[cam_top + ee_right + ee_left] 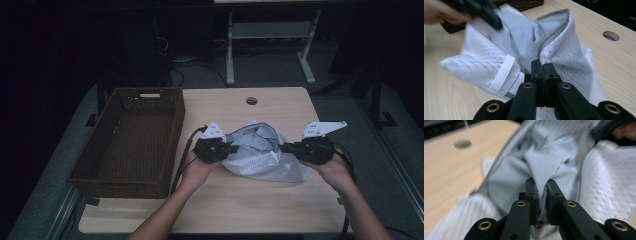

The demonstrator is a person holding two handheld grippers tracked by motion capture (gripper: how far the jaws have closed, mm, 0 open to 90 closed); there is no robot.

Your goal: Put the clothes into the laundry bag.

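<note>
Pinching grey cloth (541, 167) inside the mesh bag (564, 50), the left gripper (542, 185) pulls while the right gripper (542, 64) clamps the rim (holding it open) beside the basket (127, 140).

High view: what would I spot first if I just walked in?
A white mesh bag with pale grey cloth inside sits mid-table, pinched from both sides: the left tool grips the cloth, the right tool the bag's edge by the zipper. A dark woven basket stands to the left.
</note>
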